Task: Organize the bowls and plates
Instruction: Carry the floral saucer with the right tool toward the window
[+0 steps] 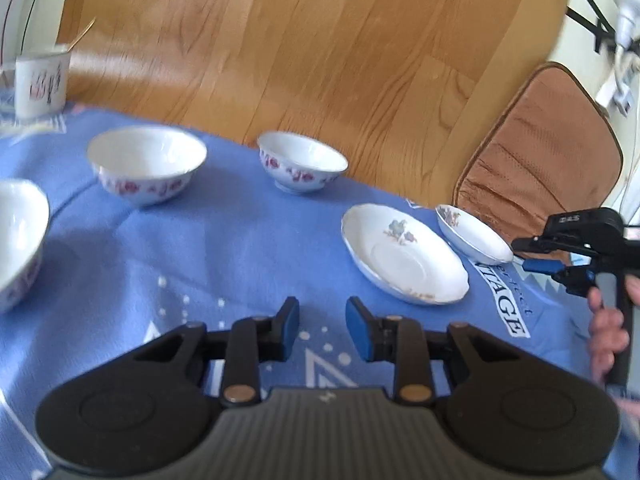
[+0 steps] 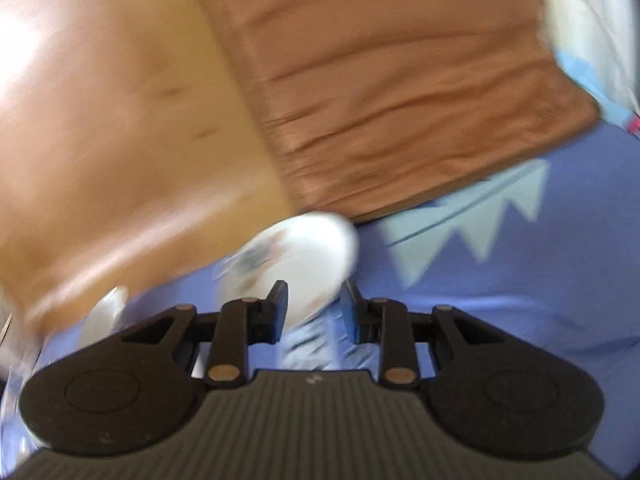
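small plate (image 2: 304, 256) sits right ahead of the right gripper (image 2: 313, 310), its near rim reaching in between the 2 fingertips; view is motion-blurred so cannot tell if the pads touch it. jaws spread apart, nothing clamped. in the left wrist view the same small plate (image 1: 474, 234) lies at the far right, with the right gripper (image 1: 538, 256) just at its right rim, jaws parted, 1 above and 1 below rim level. a hand (image 1: 608, 320) holds that gripper's handle.

large plate (image 1: 404, 254) lies ahead and right of the left gripper (image 1: 322, 326), just beside the small plate, apart from the jaws. left jaws open, empty, hovering over the blue cloth (image 1: 200, 264).

3 bowls with red flower print: middle bowl (image 1: 302, 162) far ahead of the left jaws, left bowl (image 1: 146, 164) ahead-left, and a cropped bowl (image 1: 18, 240) at the far left edge. all upright, well apart from each other.

a white cup (image 1: 40, 82) at far left corner, blurred. brown chair cushion (image 1: 540, 160) beyond the plates, off the cloth edge; wood floor (image 1: 300, 40) behind.
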Demonstrator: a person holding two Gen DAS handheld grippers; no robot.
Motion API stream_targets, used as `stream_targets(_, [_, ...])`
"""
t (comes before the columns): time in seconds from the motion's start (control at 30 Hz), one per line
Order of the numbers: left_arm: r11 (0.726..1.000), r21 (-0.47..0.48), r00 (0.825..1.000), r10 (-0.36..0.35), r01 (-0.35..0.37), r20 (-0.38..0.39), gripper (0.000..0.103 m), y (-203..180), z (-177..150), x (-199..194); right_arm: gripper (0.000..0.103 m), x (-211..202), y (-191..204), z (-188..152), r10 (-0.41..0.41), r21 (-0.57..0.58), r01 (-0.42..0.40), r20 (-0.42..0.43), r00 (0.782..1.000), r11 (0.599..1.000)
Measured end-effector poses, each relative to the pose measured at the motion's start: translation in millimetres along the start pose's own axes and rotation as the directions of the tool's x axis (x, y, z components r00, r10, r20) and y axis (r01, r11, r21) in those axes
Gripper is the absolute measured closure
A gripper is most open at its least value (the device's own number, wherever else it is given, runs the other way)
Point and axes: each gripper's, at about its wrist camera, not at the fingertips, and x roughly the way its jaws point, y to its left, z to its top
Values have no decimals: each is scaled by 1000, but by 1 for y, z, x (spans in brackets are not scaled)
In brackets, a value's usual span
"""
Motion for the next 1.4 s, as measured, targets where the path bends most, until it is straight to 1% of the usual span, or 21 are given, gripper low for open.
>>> stream_targets(0.07, [1000,11,1000,-9,9,7,73,-1,0,1,68,16,-12,6,-39,42,40,-31,999,998])
stream_targets(0.13, [1000,14,1000,-17,17,-5,73,-1,0,2,66,28,-21,9,-9,83,15,-65,998,996])
stream_targets(0.17, [1000,11,1000,-21,21,-5,73,0,0,2,66,31,-18,9,-8,80,12,-57,998,997])
stream_targets(0.2, [1000,6,1000,-25,25,-5,73,1,0,2,69,33,-17,11,-14,60,17,-55,998,998])
stream_targets(0.23, [1000,2,1000,-27,27,-5,73,3,0,2,76,35,-15,12,-15,46,18,-61,998,999])
stream_targets(0.27, [1000,-2,1000,-29,29,-5,73,3,0,2,92,36,-16,11,-4,50,7,-72,997,999])
stream_targets(0.3, [999,-6,999,-34,34,-3,73,4,0,1,95,34,-18,11,20,69,-15,-78,997,998])
stream_targets(0.4, [998,-6,998,-57,57,15,73,5,1,-3,95,17,-22,9,46,99,-38,-85,995,994])
stream_targets(0.47, [994,-5,994,-105,105,21,73,4,0,-7,95,1,-28,2,95,139,-81,-100,990,987])
stream_targets(0.53, [983,-2,983,-185,185,-7,73,0,-1,-8,94,-23,-39,-8,151,170,-130,-119,981,977])
stream_targets(0.63, [957,11,954,-289,291,-82,73,-12,-5,-5,94,-63,-59,-32,223,202,-192,-143,964,960])
stream_targets(0.73, [934,40,926,-346,355,-149,72,-32,-10,-6,94,-104,-77,-66,276,231,-232,-177,945,945])
stream_targets(0.8, [922,67,911,-364,382,-194,69,-48,-13,-6,94,-125,-91,-88,302,242,-251,-201,932,937])
stream_targets(0.83, [920,80,908,-361,384,-211,68,-55,-16,-6,94,-127,-85,-93,309,253,-253,-215,926,934])
stream_targets(0.93, [921,101,905,-341,376,-256,68,-73,-20,0,92,-141,-93,-112,336,269,-273,-228,914,924])
stream_targets(1.0, [926,114,907,-319,361,-276,68,-83,-23,5,90,-142,-89,-112,324,233,-274,-216,921,933])
stream_targets(1.13, [925,120,900,-310,360,-308,72,-103,-26,13,88,-150,-75,-103,218,57,-213,-122,968,975])
stream_targets(1.17, [926,121,899,-307,358,-312,83,-106,-27,14,88,-151,-73,-102,205,34,-203,-103,973,979])
stream_targets(1.23, [937,125,909,-276,327,-314,89,-109,-30,16,88,-149,-74,-103,209,22,-208,-94,973,978])
stream_targets(1.33, [943,106,913,-272,316,-304,91,-109,-31,9,91,-144,-76,-107,207,21,-206,-109,972,978])
stream_targets(1.4, [941,115,915,-275,320,-296,92,-113,-29,3,92,-146,-76,-109,199,8,-199,-96,975,980])
